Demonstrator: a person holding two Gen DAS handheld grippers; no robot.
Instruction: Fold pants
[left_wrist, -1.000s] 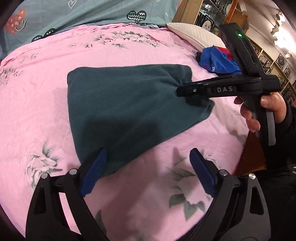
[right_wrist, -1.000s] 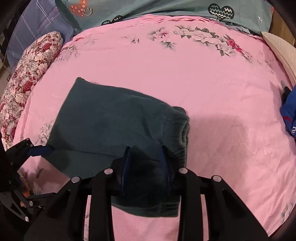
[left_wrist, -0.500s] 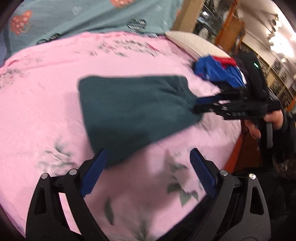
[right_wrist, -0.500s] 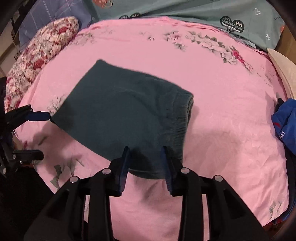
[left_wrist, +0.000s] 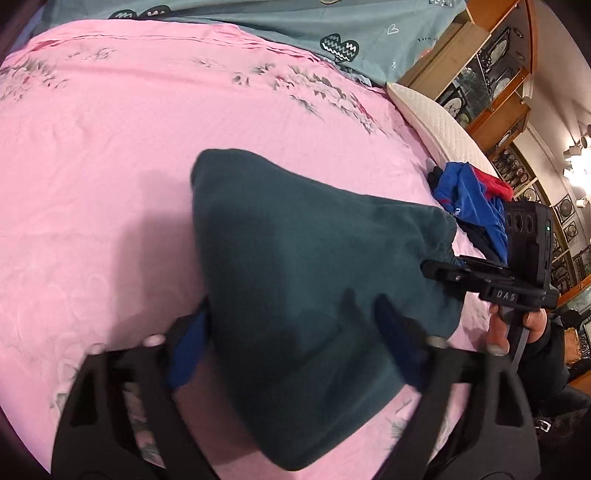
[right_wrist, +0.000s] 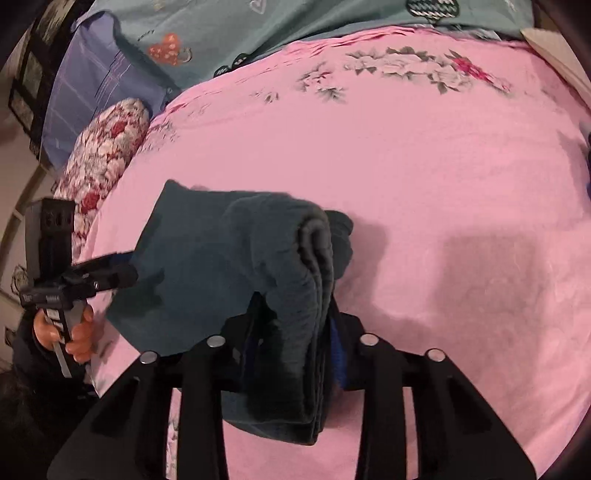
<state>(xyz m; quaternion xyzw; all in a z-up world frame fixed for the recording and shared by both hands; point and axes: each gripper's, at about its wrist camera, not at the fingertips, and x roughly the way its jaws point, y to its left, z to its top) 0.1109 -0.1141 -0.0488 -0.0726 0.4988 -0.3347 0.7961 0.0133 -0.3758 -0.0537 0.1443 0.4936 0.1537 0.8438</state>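
A wide bed under a pink quilted bedspread printed with grey-green and red flowers (left_wrist: 110, 155) is filling both views. The folded dark teal fleece pants (left_wrist: 314, 280) are lying on it near the front edge. A teal sheet patterned with hearts (left_wrist: 295, 26) is running along the far side at 12 o'clock, and a red-and-white floral bolster pillow (right_wrist: 103, 155) is sitting at 9 o'clock in the right wrist view. A cream quilted pillow (left_wrist: 439, 125) and a crumpled blue and red garment (left_wrist: 472, 199) are resting at 2 o'clock, with wooden display cabinets (left_wrist: 491, 74) behind (glass-fronted, framed pictures inside).

The left gripper (left_wrist: 291, 332) has been closing its jaws, which are straddling the pants' near corner without pressing. The right gripper (right_wrist: 295, 343) is clamping the gathered waistband end.
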